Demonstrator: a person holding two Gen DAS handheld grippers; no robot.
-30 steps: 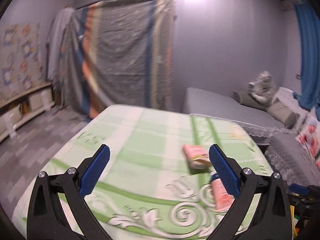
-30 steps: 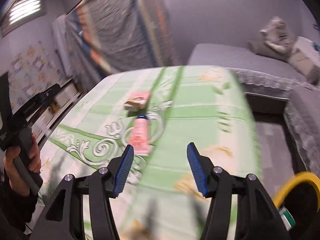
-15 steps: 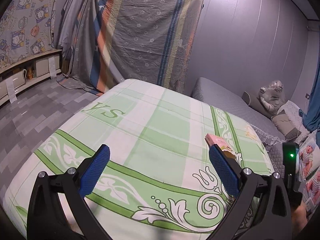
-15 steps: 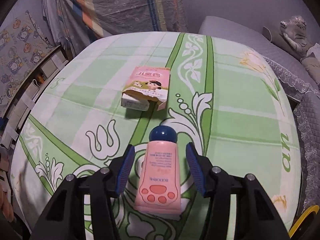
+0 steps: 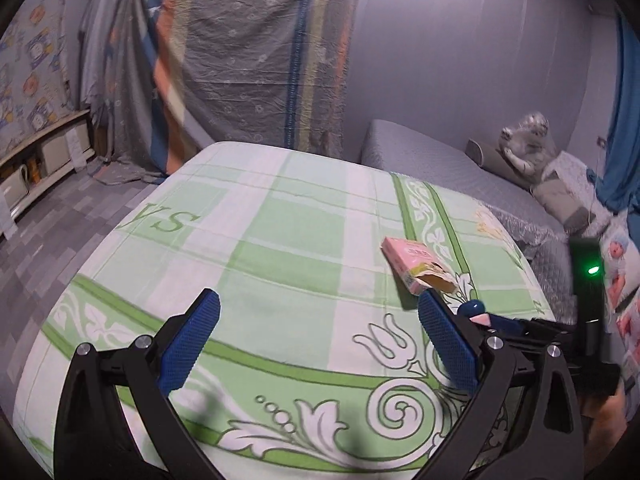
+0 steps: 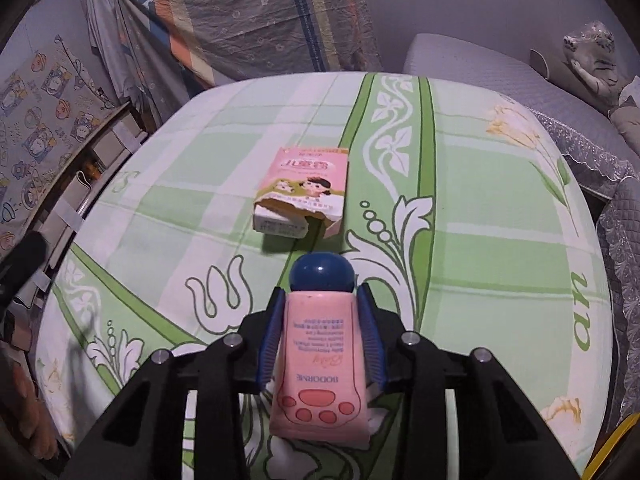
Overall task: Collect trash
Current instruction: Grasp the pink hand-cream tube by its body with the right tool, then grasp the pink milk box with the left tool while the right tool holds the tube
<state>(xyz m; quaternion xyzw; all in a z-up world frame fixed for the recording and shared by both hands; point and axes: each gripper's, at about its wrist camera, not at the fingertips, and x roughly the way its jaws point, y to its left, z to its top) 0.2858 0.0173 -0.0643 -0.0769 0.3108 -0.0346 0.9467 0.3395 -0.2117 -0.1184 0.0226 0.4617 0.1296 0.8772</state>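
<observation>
A pink tube with a blue cap (image 6: 320,344) lies on the green patterned sheet, and my right gripper (image 6: 320,320) is shut on its sides. The blue cap (image 5: 472,307) also shows in the left wrist view, behind my left gripper's right finger. A torn pink carton (image 6: 304,192) lies just beyond the tube; it also shows in the left wrist view (image 5: 416,266). My left gripper (image 5: 320,344) is open and empty above the sheet, to the left of the carton.
The table under the green sheet (image 5: 280,240) fills both views. A grey sofa (image 5: 440,160) with a wrapped plush toy (image 5: 524,140) stands at the back right. A draped cloth (image 5: 248,48) hangs behind. A yellow rim (image 6: 616,444) shows at the lower right.
My right gripper moved forward and closed its fingers on the pink tube. My left gripper shifted slightly and stays open.
</observation>
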